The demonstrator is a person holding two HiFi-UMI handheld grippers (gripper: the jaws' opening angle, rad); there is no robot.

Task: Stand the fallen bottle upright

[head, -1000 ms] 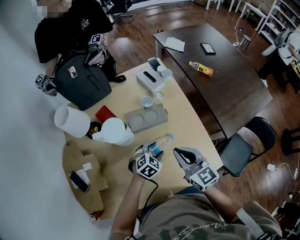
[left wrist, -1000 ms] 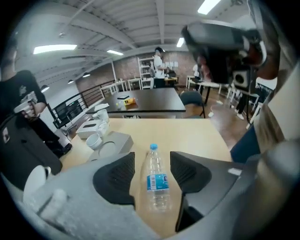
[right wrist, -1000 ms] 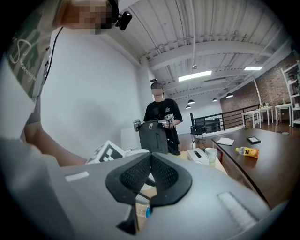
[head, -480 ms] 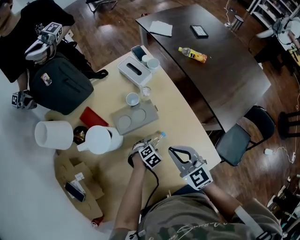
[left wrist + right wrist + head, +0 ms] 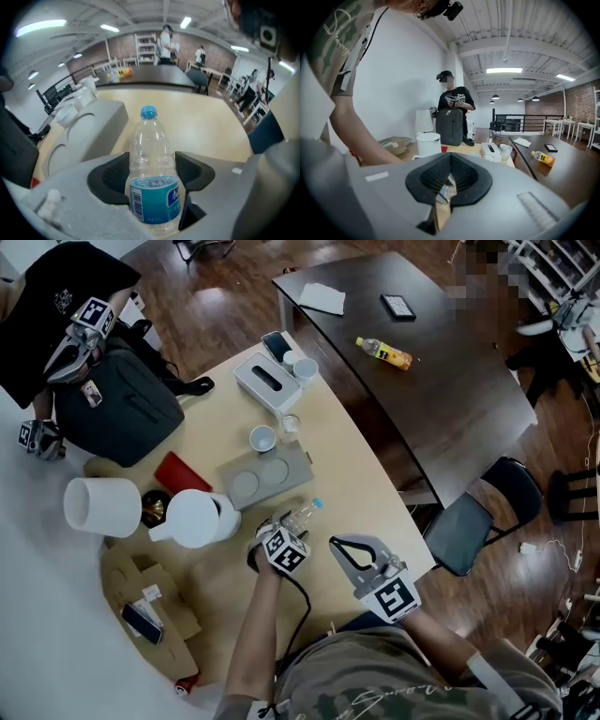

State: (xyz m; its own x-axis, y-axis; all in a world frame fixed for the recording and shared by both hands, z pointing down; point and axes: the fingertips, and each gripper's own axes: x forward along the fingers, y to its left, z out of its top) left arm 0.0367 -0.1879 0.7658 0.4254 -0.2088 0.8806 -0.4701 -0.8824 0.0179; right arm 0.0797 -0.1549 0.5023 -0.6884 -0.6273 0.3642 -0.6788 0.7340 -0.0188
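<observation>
Bottle (image 5: 149,140), clear and blue-capped, stands upright between left tongs (image 5: 152,172), jaws just spread loose; right tongs (image 5: 449,180) clenched empty.

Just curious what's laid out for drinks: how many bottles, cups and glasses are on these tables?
Clear plastic water bottle with blue cap: 1
Yellow plastic juice bottle: 1
Small white cups: 3
Small clear glass: 1
Total: 6

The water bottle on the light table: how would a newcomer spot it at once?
On the light table, look near the front edge, right of the white jug, nearer than the grey tray. The water bottle lies there on its side, clear with a blue cap and label, unlike the yellow bottle on the dark table.
</observation>
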